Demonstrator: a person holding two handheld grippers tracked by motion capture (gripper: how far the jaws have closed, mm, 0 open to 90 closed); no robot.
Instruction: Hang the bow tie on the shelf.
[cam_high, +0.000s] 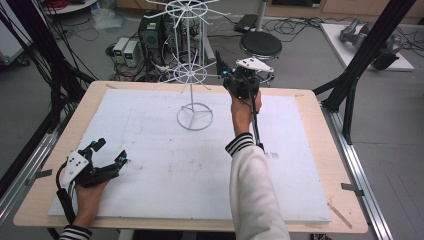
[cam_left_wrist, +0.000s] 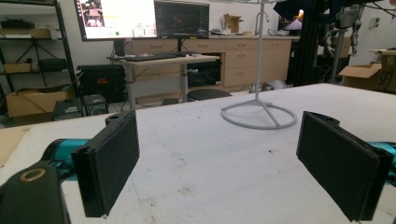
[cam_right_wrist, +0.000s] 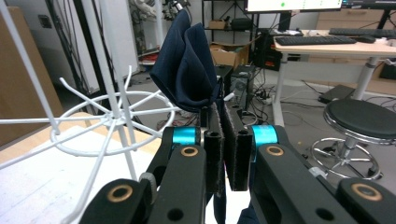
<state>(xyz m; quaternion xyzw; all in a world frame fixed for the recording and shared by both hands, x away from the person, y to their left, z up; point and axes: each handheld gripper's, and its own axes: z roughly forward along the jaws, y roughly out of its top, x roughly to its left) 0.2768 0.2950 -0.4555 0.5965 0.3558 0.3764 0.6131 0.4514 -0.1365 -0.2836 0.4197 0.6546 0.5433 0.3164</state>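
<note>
White padding covers most of the wooden counter (cam_high: 310, 102), which stands in a cluttered lab with computer towers (cam_high: 150, 31) and a black stool (cam_high: 260, 45) on the floor beyond its far edge. A white wire rack (cam_high: 192, 75) rises from a ring base near the far middle of the padding, its thin spokes fanning out from a central pole at two levels. The right tool (cam_high: 222, 67) is raised beside the lower spokes, its jaws pressed together on a dark navy cloth (cam_right_wrist: 187, 65); in the right gripper view the fabric bunches upward from the pads in soft folds (matte, plain, no visible pattern), with a strip of it hanging below the jaws, close to the spokes but whether it touches them cannot be told. The left tool (cam_high: 111, 152) rests low at the near left corner of the padding, its jaws spread wide with nothing between them, and the left gripper view looks across the stained surface toward the rack's base.
</note>
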